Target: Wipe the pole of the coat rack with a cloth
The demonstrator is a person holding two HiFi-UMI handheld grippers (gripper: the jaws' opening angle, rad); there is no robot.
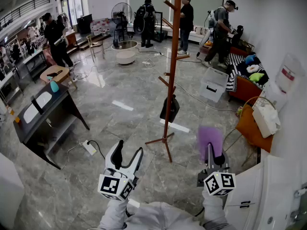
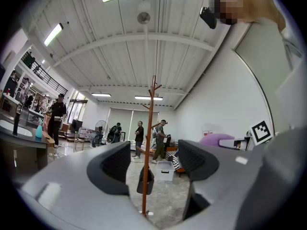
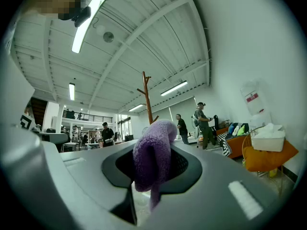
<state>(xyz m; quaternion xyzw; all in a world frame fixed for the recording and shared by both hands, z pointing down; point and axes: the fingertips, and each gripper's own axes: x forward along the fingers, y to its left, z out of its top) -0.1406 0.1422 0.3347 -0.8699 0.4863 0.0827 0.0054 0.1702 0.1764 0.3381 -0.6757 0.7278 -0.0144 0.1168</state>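
The orange-brown coat rack pole (image 1: 171, 66) stands on the grey floor ahead of me, with a dark bag (image 1: 170, 109) hanging low on it. The pole (image 2: 148, 143) shows between the jaws in the left gripper view. My left gripper (image 1: 128, 156) is open and empty, short of the rack's feet. My right gripper (image 1: 211, 150) is shut on a purple cloth (image 1: 209, 138), to the right of the rack. The cloth (image 3: 152, 158) bulges up between the jaws in the right gripper view, and the pole's top (image 3: 147, 97) rises behind it.
A dark desk (image 1: 45, 110) stands at the left, with a power strip (image 1: 89, 147) on the floor near it. A white bin (image 1: 213, 84), an orange chair (image 1: 250, 123) and a sofa (image 1: 244, 73) line the right. Several people stand at the back.
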